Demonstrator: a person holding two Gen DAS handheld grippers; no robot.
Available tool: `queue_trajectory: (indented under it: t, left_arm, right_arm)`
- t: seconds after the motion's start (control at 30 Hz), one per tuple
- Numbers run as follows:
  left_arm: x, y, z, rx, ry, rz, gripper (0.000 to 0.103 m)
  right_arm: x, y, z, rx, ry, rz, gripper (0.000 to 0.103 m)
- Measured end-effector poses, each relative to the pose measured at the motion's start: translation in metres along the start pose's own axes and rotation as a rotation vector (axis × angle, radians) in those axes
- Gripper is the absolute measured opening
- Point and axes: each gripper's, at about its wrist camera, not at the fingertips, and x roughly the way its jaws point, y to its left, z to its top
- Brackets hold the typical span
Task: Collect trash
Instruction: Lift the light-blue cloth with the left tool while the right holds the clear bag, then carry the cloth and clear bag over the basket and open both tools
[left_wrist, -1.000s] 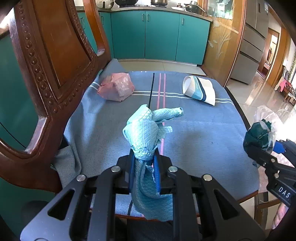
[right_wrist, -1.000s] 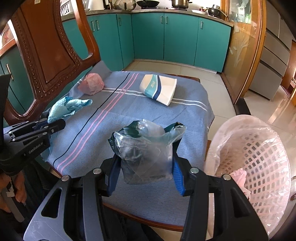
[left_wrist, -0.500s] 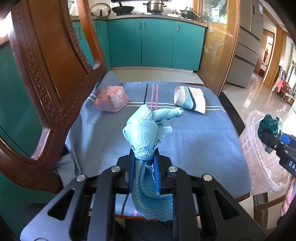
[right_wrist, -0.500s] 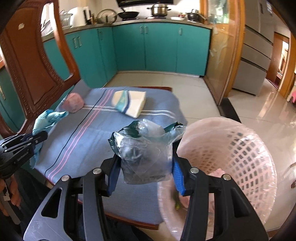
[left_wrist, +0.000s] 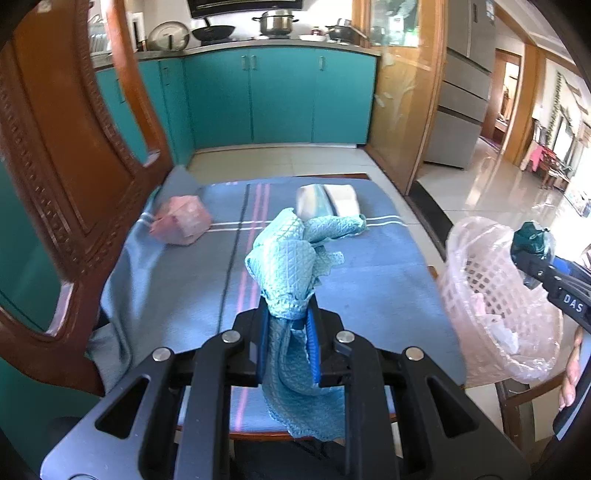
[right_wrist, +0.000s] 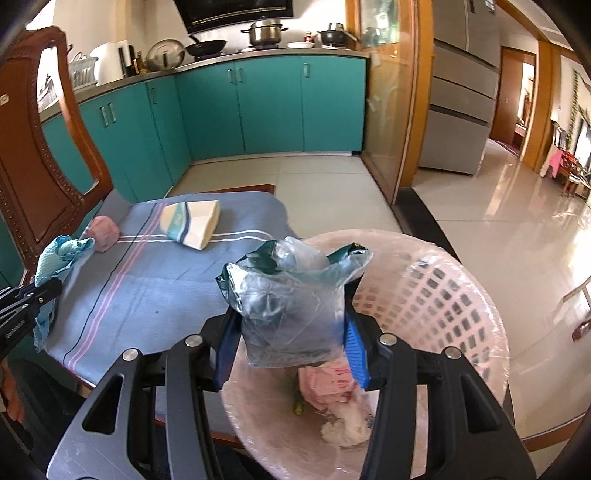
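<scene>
- I see a big wooden chair (left_wrist: 66, 177) on the left, next to my table (left_wrist: 369, 295), which has a blue cloth with stripes over it.
- A pink basket (right_wrist: 443, 295) with holes in its sides sits at the right edge of the table. It has a thin plastic liner, and some pink and white trash (right_wrist: 332, 391) lies at the bottom.
- My right gripper (right_wrist: 291, 325) is closed on a crumpled clear bag (right_wrist: 288, 306) with something dark green inside. Both blue pads press on its sides. I hold it above the near rim of the basket.
- My left gripper (left_wrist: 288, 332) is closed tight on a teal rag (left_wrist: 288, 266). The rag sticks up out of the jaws and also hangs down under them. I hold it over the near part of the table.
- A flat paper cup (right_wrist: 192, 223), white with a blue band, lies on its side at the far end of the cloth.
- A pink wad (left_wrist: 181, 225) lies on the cloth near the chair, well apart from the cup.
</scene>
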Motion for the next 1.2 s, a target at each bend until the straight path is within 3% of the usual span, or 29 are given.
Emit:
queue_trajectory:
  t: [0.47, 0.63, 0.77, 0.93, 1.07, 1.2]
  left_arm:
    - [0.013, -0.09, 0.014, 0.145, 0.01, -0.144, 0.019]
    - [0.026, -0.13, 0.015, 0.203, 0.032, -0.233, 0.019]
    - [0.042, -0.159, 0.018, 0.227, 0.086, -0.378, 0.019]
    - [0.059, -0.199, 0.014, 0.285, 0.144, -0.457, 0.019]
    - [0.065, -0.217, 0.005, 0.313, 0.164, -0.452, 0.028]
    - [0.065, -0.209, 0.005, 0.297, 0.154, -0.423, 0.04]
  right_arm:
    - [-0.011, -0.056, -0.019, 0.098, 0.0, -0.07, 0.05]
    - [-0.015, -0.08, -0.031, 0.146, 0.007, -0.08, 0.05]
    - [-0.02, -0.093, -0.038, 0.172, 0.005, -0.094, 0.05]
    - [-0.025, -0.112, -0.047, 0.221, 0.008, -0.094, 0.05]
    - [-0.025, -0.111, -0.051, 0.217, 0.016, -0.088, 0.05]
    - [-0.018, -0.102, -0.053, 0.193, 0.028, -0.069, 0.05]
